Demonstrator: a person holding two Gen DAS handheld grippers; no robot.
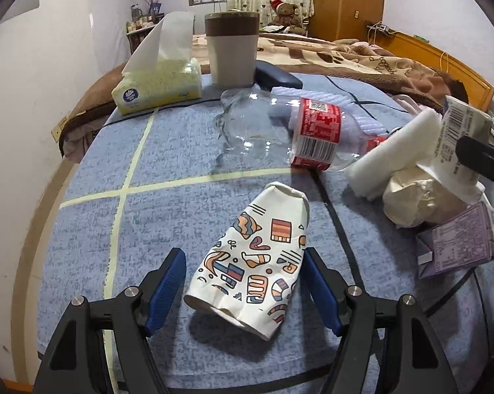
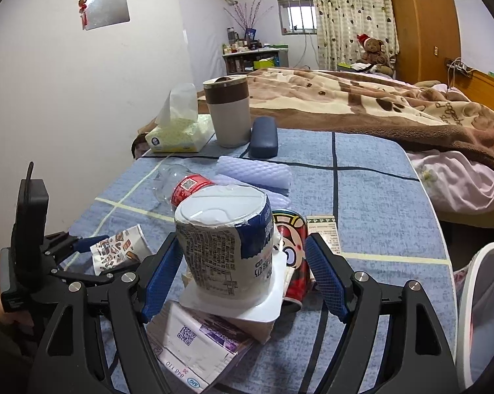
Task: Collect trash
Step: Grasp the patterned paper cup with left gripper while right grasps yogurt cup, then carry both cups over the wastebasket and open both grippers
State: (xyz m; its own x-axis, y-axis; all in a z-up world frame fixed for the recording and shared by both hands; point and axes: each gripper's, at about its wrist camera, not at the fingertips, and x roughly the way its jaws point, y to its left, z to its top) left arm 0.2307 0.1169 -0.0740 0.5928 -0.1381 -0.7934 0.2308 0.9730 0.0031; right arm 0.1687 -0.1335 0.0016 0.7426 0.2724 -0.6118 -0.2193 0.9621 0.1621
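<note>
A: Nearest, the left claw (image 1: 243,290) straddles the crushed paper cup (image 1: 250,259) on the worktop (image 1: 168,151); bare cloth lies left of the cup, towards the worktop's rounded edge.

B: Gripping?

A: No. Jaws part open, pads just clear of it.

B: The right claw (image 2: 238,277)?

A: Wide open around the upturned yogurt tub (image 2: 224,239), not pressing; a red can (image 2: 291,256) beside the tub.
</note>
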